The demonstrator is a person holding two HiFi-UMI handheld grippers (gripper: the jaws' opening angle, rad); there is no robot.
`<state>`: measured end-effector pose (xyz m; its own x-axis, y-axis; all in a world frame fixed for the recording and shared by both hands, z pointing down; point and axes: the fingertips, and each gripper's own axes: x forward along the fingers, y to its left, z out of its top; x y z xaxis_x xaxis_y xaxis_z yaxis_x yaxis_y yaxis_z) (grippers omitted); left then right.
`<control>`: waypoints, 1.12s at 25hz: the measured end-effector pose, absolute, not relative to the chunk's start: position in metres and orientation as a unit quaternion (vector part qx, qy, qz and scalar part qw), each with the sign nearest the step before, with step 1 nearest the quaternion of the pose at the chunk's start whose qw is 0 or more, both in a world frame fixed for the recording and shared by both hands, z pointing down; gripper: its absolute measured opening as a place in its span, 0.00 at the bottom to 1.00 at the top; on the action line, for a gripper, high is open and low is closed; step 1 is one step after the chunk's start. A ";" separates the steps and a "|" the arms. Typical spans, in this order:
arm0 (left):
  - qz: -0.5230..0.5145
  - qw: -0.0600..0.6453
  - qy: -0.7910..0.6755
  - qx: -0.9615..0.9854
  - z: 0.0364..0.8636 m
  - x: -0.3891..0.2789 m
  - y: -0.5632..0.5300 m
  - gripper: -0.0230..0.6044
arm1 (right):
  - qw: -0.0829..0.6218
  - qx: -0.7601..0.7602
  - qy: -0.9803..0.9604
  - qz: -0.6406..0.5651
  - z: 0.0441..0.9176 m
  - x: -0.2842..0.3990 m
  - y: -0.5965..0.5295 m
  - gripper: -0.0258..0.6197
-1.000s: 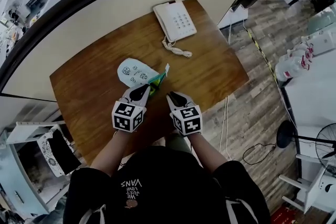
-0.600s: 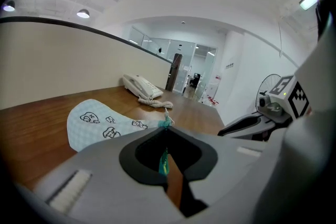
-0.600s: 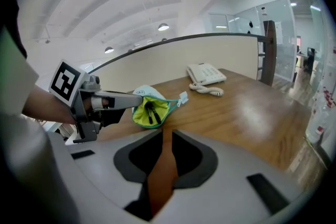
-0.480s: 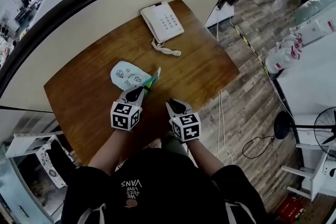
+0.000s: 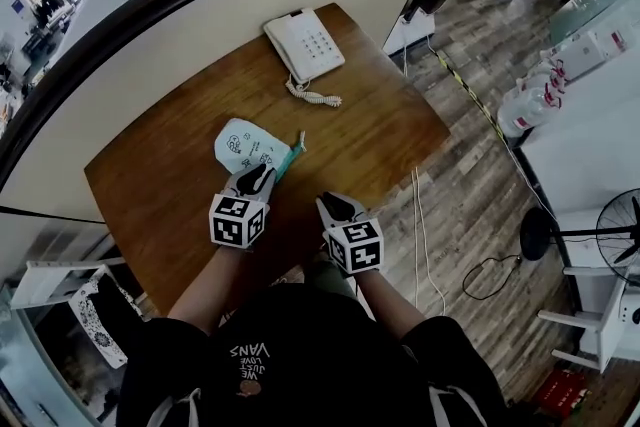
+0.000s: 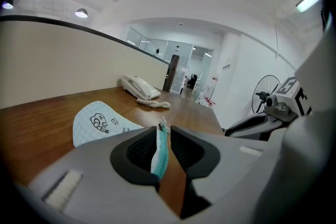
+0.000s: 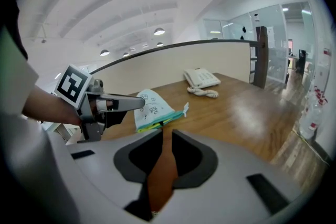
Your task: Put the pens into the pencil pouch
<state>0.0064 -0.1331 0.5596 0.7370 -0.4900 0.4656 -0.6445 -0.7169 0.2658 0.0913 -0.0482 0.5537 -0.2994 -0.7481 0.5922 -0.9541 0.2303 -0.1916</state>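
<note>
My left gripper (image 6: 164,131) is just easing its jaws open to a narrow gap, with the teal zipper edge (image 6: 161,153) standing loose between them. My right gripper (image 7: 164,132) is holding slightly apart, gripping nothing. The pouch (image 5: 248,145) is lying flat on the table (image 5: 380,130), its zipper edge pointing toward the phone (image 5: 303,43).
</note>
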 end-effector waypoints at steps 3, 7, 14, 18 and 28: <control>0.178 0.205 -0.315 0.909 0.554 -0.001 -0.130 0.15 | 0.190 0.563 -0.759 0.266 0.552 0.086 -0.044 0.12; 0.177 0.201 -0.320 0.909 0.548 -0.015 -0.123 0.17 | 0.186 0.565 -0.760 0.262 0.548 0.076 -0.038 0.12; 0.159 0.184 -0.335 0.910 0.527 -0.043 -0.110 0.17 | 0.172 0.569 -0.768 0.238 0.527 0.063 -0.030 0.11; 0.151 0.165 -0.336 0.915 0.511 -0.059 -0.097 0.17 | 0.162 0.571 -0.774 0.221 0.510 0.053 -0.023 0.10; 0.135 0.134 -0.329 0.925 0.484 -0.083 -0.071 0.06 | 0.132 0.582 -0.779 0.195 0.478 0.036 -0.008 0.08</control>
